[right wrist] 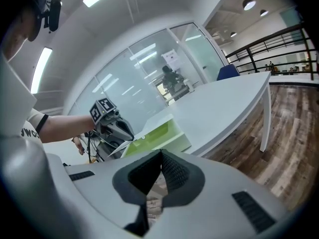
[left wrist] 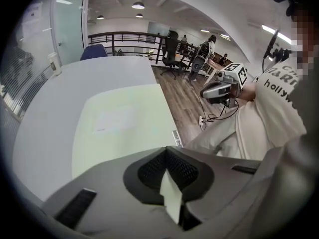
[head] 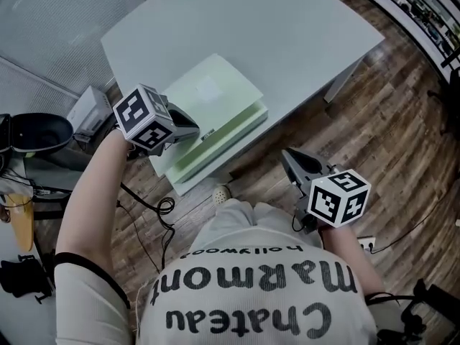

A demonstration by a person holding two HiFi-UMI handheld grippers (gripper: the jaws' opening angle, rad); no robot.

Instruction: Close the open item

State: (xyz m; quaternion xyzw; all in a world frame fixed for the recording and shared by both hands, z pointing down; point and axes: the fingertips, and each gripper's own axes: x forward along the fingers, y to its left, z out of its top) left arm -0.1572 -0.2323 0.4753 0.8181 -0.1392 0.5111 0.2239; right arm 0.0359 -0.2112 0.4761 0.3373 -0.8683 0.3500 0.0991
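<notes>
Pinching the near edge of a lid (head: 212, 88) between its jaws, the left gripper (head: 188, 128) is holding that flap a little above the pale green box (head: 224, 136) it belongs to. In the left gripper view the jaws (left wrist: 166, 152) are clamping a thin pale green strip of the lid (left wrist: 119, 126), whose broad top is stretching away over the table (left wrist: 104, 76). From the right gripper view the lid is showing as a light sheet tilted up at the left gripper (right wrist: 125, 133), with a wedge of gap opening onto the brighter green inside of the box (right wrist: 159, 132).

The box is sitting at the near corner of the grey table (head: 287, 34), its long side running along the table's edge.

The right gripper (head: 293, 162) is hanging well apart from the box, off the table and over the wooden floor (head: 392, 121), beside the person's lap. Its jaws (right wrist: 160, 156) are pressing together at the tips and gripping nothing; only floor is showing through the slit below them.
</notes>
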